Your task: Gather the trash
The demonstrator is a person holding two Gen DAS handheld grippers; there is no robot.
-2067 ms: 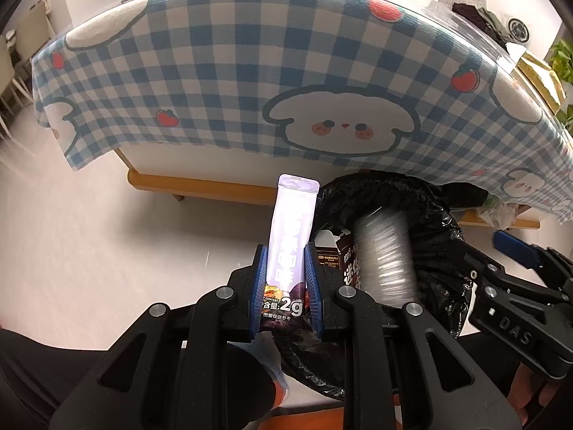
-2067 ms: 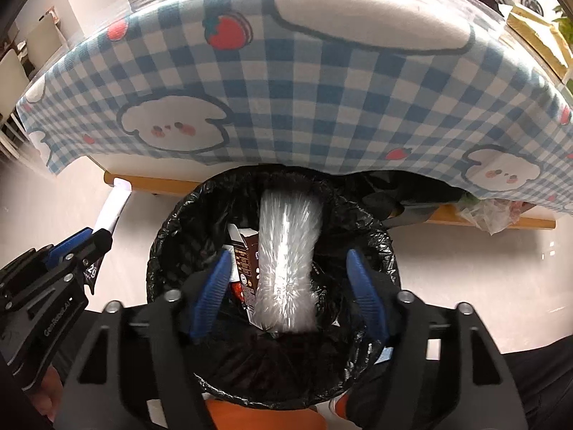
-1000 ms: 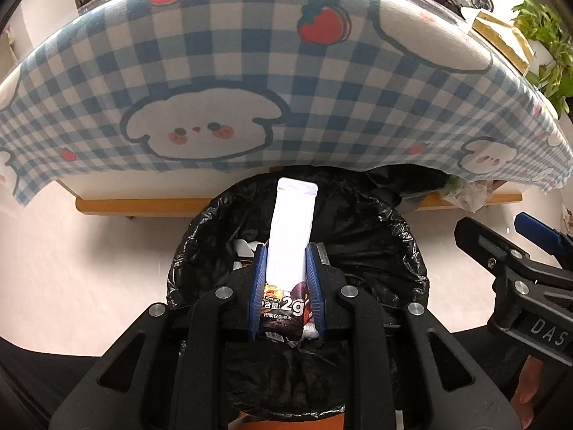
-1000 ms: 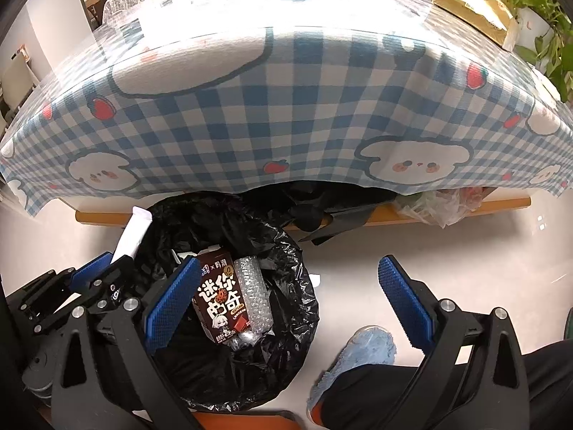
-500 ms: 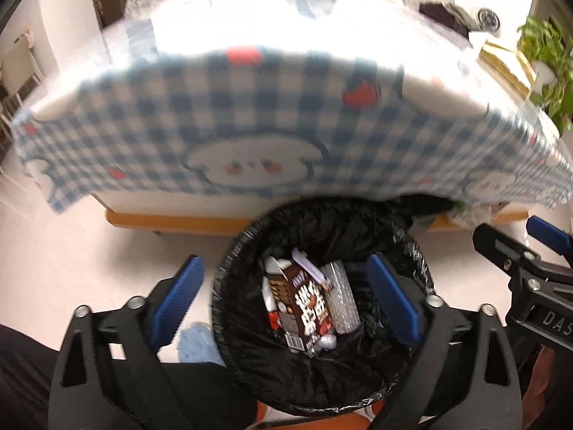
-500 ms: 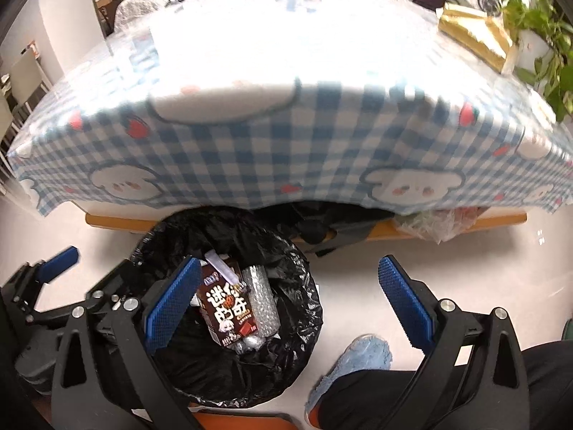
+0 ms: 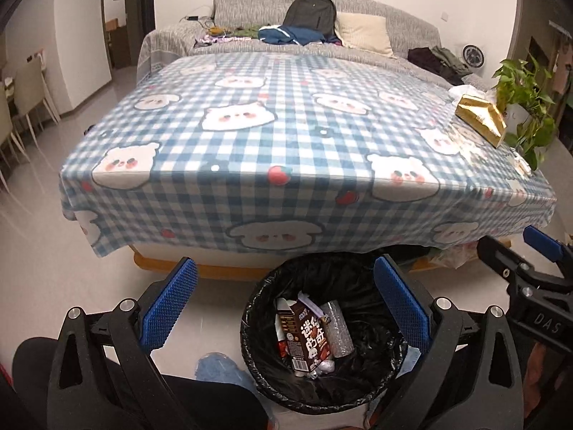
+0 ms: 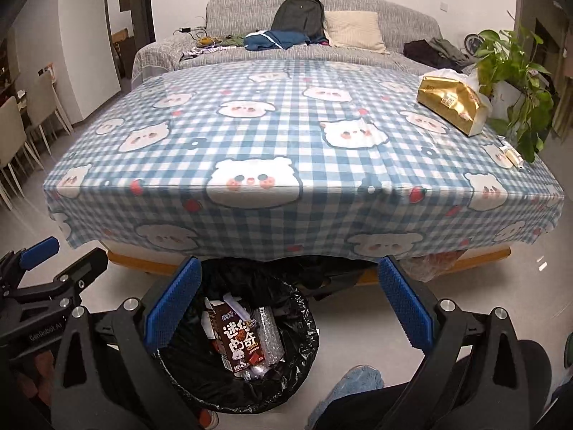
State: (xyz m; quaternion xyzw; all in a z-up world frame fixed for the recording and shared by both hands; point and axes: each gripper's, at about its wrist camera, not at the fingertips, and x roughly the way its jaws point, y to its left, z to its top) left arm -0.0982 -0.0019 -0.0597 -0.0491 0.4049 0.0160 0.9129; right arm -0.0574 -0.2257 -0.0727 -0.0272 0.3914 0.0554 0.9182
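A round bin with a black liner (image 7: pixel 252 326) (image 8: pixel 304 326) stands on the floor at the table's near edge. In it lie a brown drink carton (image 7: pixel 308 337) (image 8: pixel 240 340), a clear crushed bottle (image 7: pixel 338 329) (image 8: pixel 270 333) and a white sachet end (image 7: pixel 308 301) (image 8: pixel 232 302). My left gripper (image 7: pixel 284 261) hangs above the bin, jaws wide open and empty. My right gripper (image 8: pixel 290 261) is also open and empty, just right of the left one (image 8: pixel 43 279). Its side view shows at the edge of the left wrist picture (image 7: pixel 537 276).
The table under a blue checked cloth (image 7: pixel 286 125) carries a gold packet (image 8: pixel 451 107) and a small item (image 8: pixel 514 156) at its right edge. A potted plant (image 8: pixel 515 71) stands beyond. A grey sofa (image 8: pixel 322 18) lies behind, chairs (image 8: pixel 21 136) left. Blue slippers (image 8: pixel 354 380) sit beside the bin.
My left gripper opened and the sachet dropped into the bin. Both grippers rose and tilted up, so the table top and the sofa came into view.
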